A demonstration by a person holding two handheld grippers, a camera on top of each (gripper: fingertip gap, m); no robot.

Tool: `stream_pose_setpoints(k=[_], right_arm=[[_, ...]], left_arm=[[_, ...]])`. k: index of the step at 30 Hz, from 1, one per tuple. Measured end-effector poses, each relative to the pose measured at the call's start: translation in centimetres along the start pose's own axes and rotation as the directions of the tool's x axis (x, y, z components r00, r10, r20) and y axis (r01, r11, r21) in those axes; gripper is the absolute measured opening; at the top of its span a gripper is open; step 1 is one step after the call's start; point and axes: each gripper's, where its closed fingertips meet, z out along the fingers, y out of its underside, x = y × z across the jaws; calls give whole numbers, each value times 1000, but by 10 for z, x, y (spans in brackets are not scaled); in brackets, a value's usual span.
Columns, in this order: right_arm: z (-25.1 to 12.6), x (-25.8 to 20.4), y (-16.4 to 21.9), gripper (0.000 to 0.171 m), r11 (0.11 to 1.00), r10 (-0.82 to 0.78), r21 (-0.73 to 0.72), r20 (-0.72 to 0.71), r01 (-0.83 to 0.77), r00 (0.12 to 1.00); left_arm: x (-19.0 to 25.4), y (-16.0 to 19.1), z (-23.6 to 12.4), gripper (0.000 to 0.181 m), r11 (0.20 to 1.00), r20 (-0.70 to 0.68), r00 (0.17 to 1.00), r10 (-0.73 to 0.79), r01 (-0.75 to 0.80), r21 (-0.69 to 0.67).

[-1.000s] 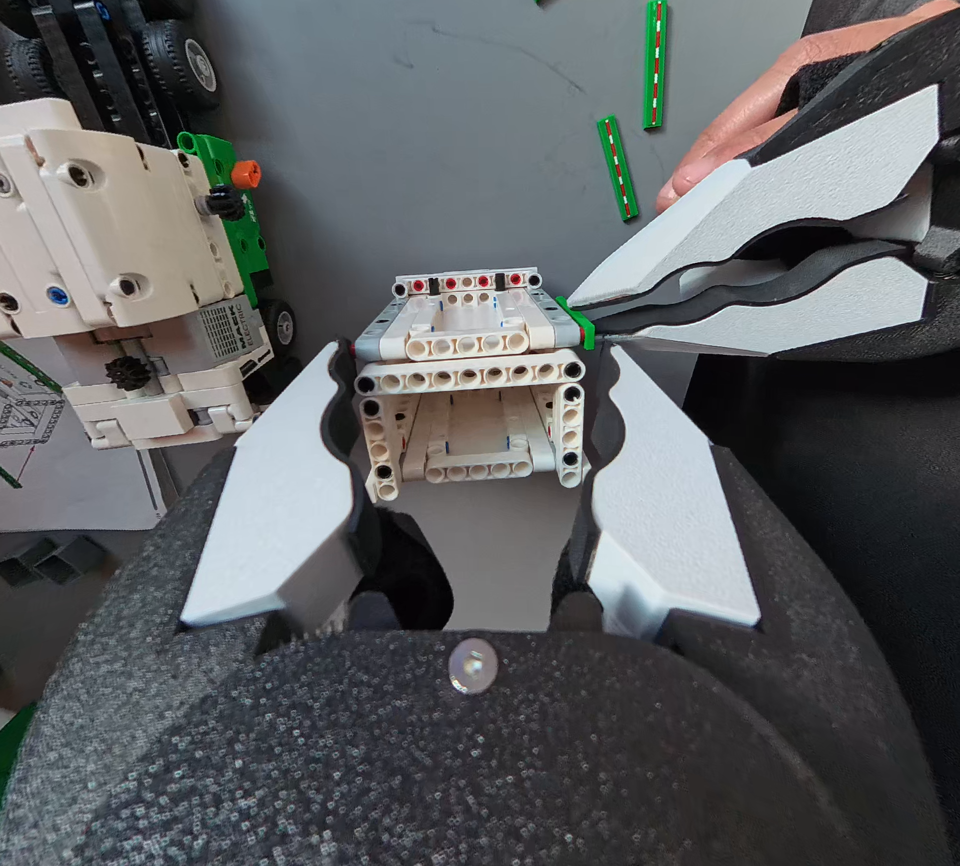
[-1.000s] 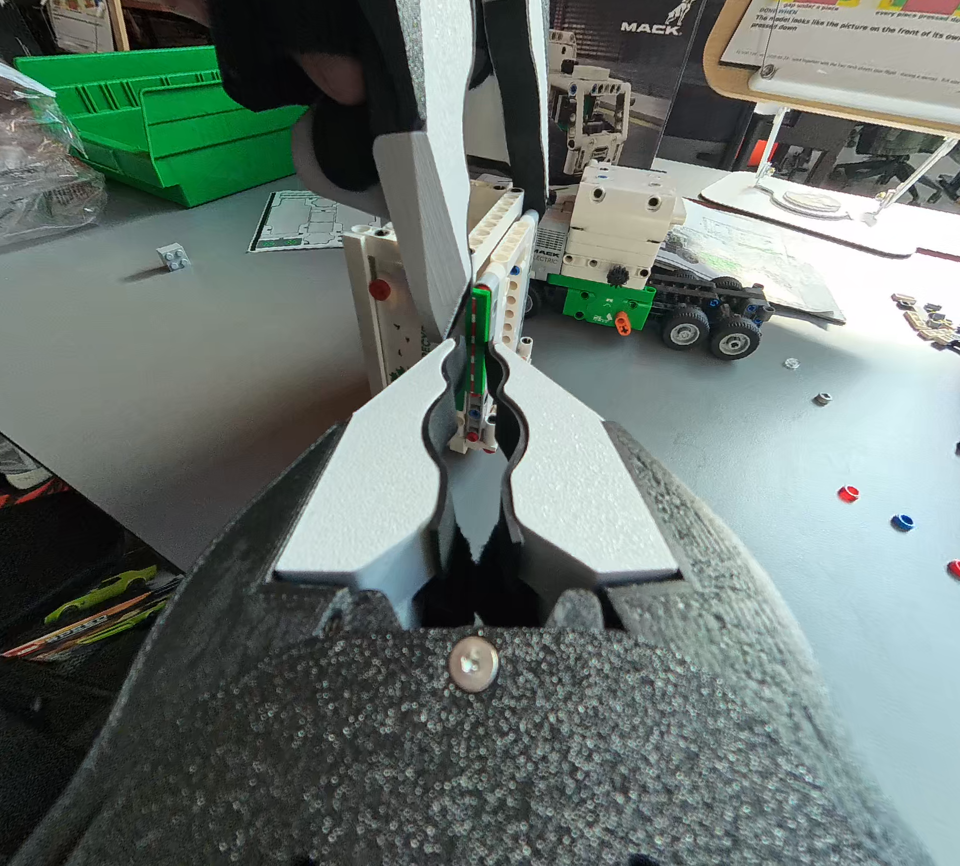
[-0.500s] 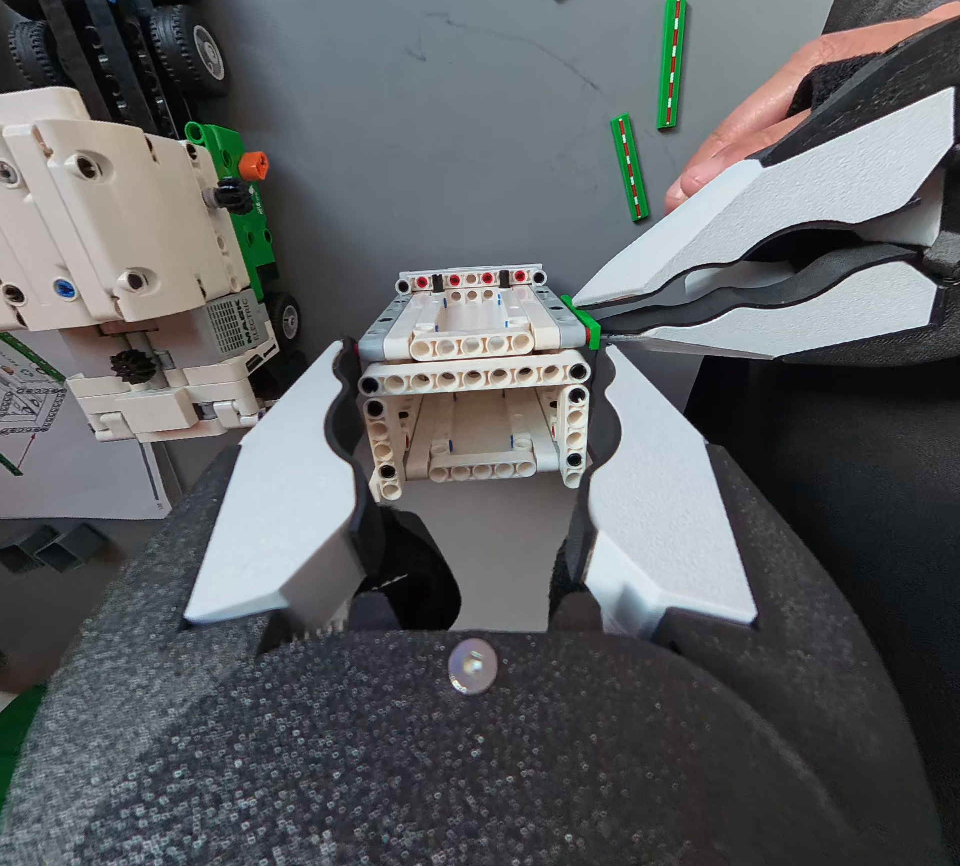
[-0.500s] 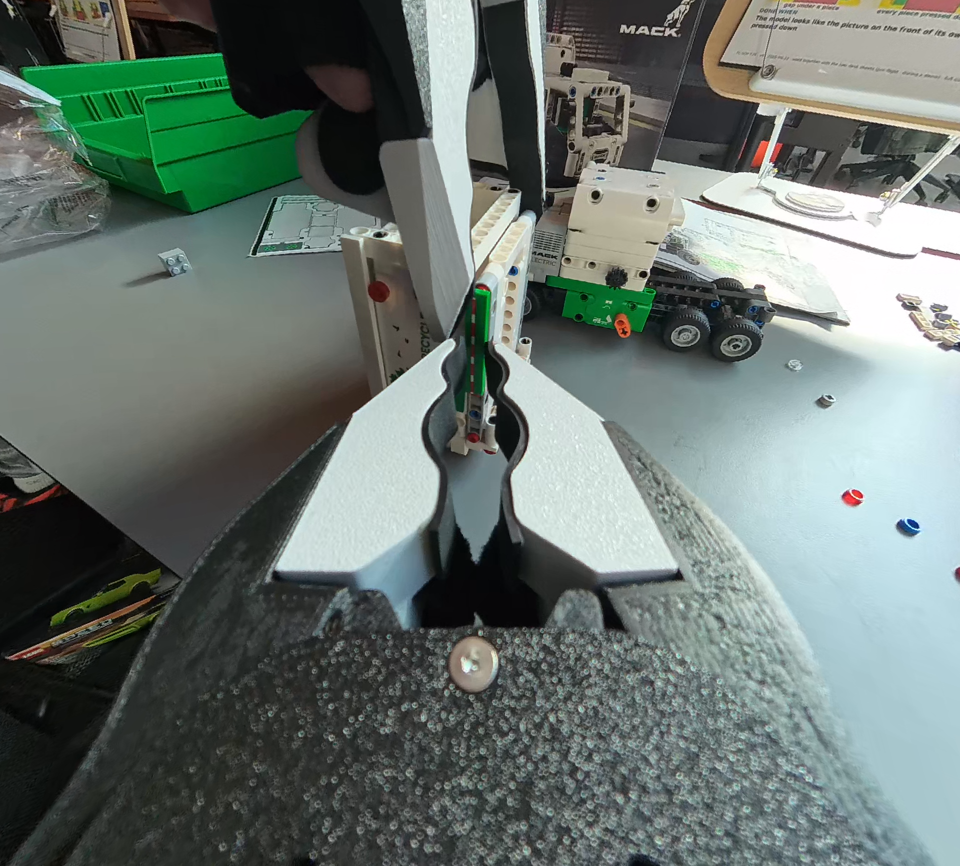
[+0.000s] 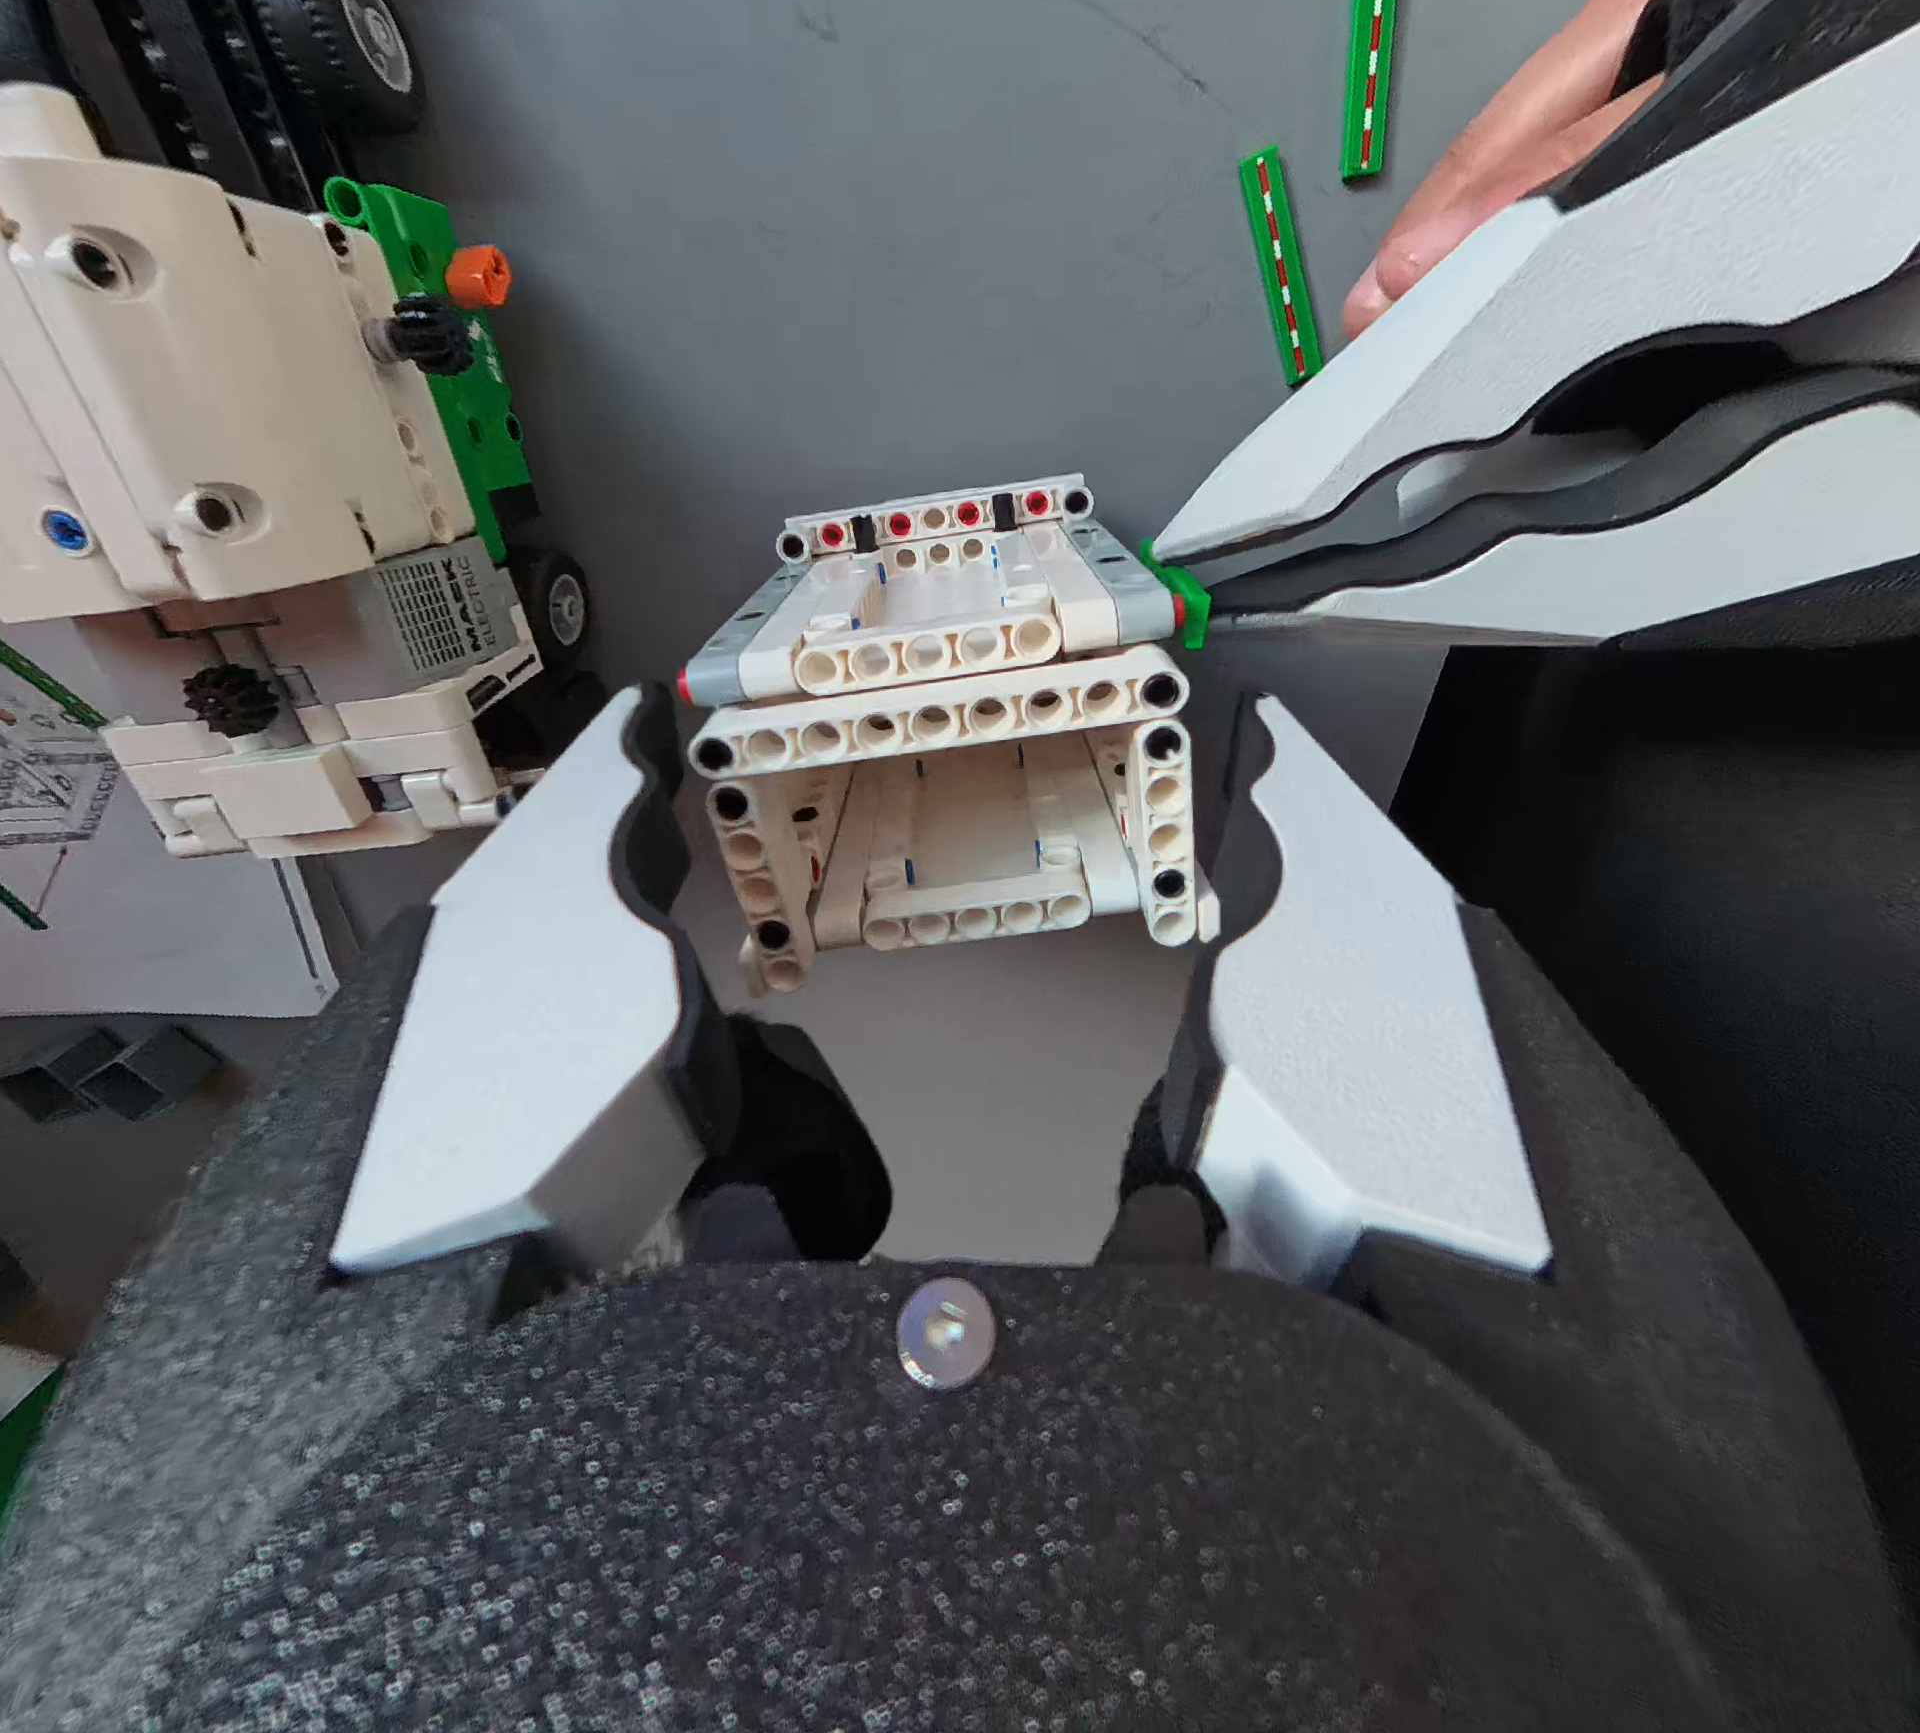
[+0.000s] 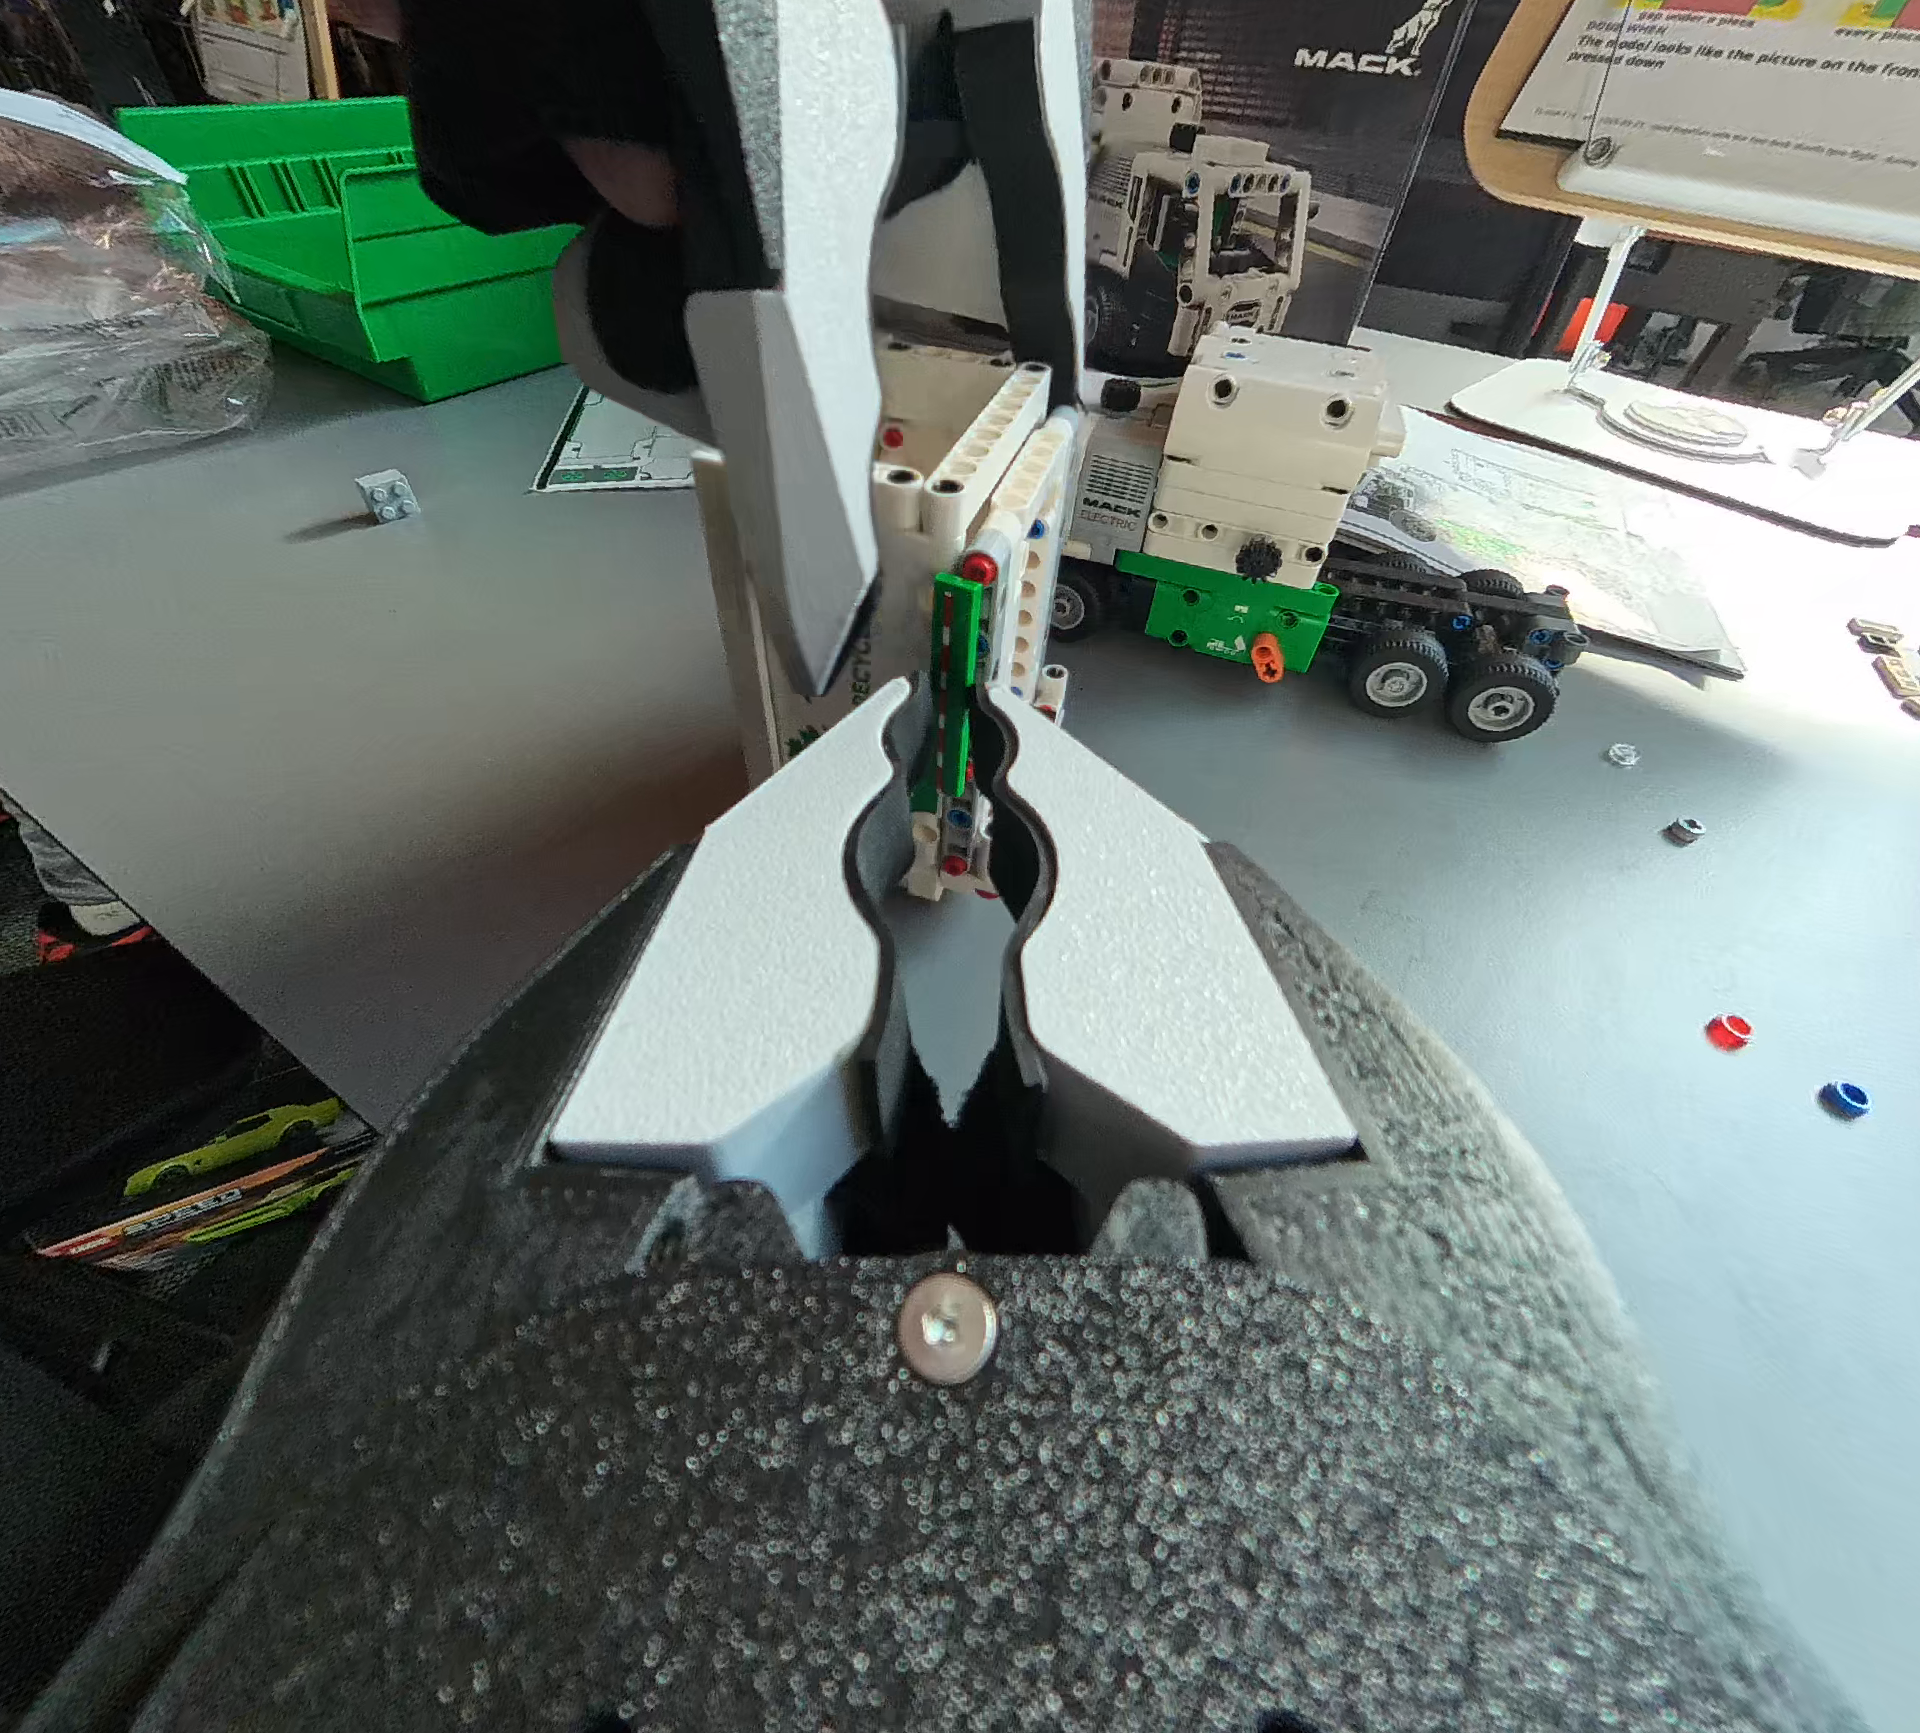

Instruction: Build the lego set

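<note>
A white beam box assembly (image 5: 935, 727) stands on end on the grey table. My left gripper (image 5: 948, 712) straddles it from above, open, with a small gap on each side. My right gripper (image 6: 951, 696) is shut on a green strip with a red and white line (image 6: 954, 644), which lies against the assembly's side edge (image 6: 997, 457). In the left wrist view the right gripper (image 5: 1174, 582) comes in from the right with the strip's end (image 5: 1182, 605) at its tips. The left gripper's fingers (image 6: 800, 457) hang over the assembly in the right wrist view.
The partly built white and green truck (image 6: 1268, 478) stands just behind the assembly, also in the left wrist view (image 5: 239, 395). Three loose green strips (image 5: 1371, 21) lie beyond. A green bin (image 6: 353, 229), a grey brick (image 6: 387, 497), a booklet (image 5: 104, 904) and small round pieces (image 6: 1727, 1031) are around.
My left gripper's fingers have parted from the assembly's sides, leaving a gap on each side. My right gripper has stayed shut on the green strip at the assembly's edge.
</note>
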Motion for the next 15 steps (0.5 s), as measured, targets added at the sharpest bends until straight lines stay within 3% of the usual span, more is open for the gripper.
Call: stream_pose_setpoints(k=[9,14,15], right_arm=[[-30,31,7,6,999,26,-30,43,-25,999],[-39,55,17,6,996,-18,-80,75,24,997],[-41,61,19,6,996,-21,-90,79,28,997]], left_arm=[[1,13,11,102,991,-39,995,-95,91,-95],[1,6,4,99,982,-101,977,-189,190,-2],[1,2,1,90,974,-124,968,-218,224,38]])
